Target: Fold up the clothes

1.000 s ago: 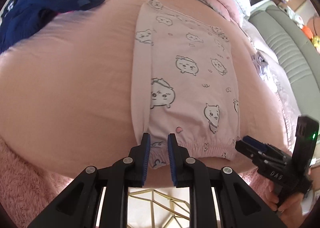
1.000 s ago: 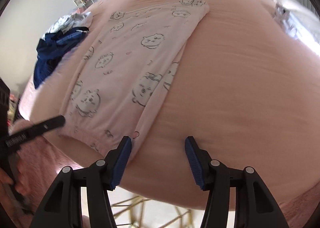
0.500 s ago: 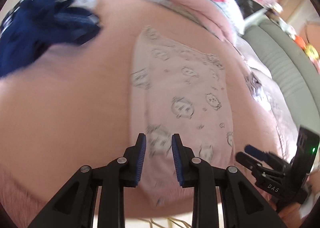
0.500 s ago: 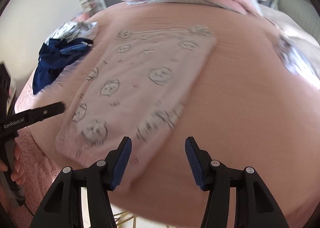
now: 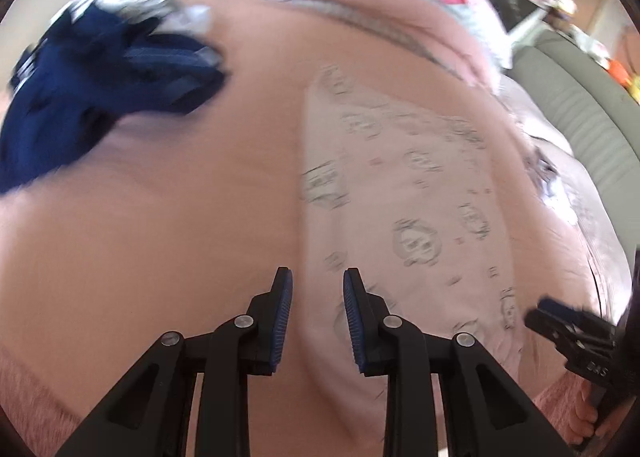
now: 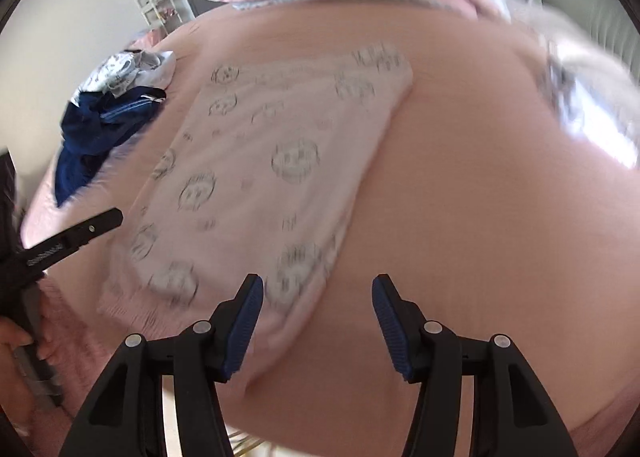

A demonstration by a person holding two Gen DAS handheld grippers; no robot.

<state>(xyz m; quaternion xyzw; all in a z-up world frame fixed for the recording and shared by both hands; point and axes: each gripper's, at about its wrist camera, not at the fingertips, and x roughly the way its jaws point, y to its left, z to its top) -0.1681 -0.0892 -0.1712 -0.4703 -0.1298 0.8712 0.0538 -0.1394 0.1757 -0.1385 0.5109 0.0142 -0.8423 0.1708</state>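
Both the left gripper (image 5: 317,315) and right gripper (image 6: 318,323) hover open over a pink bed (image 6: 480,217) holding folded printed pants (image 6: 272,177).

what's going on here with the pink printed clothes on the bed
A person holds a gripper in each hand over a pink bed. The pink printed garment lies flat on it, folded into a long strip. The left gripper and right gripper are both open near its closer end, holding nothing. A navy pile of clothes waits off to the side.
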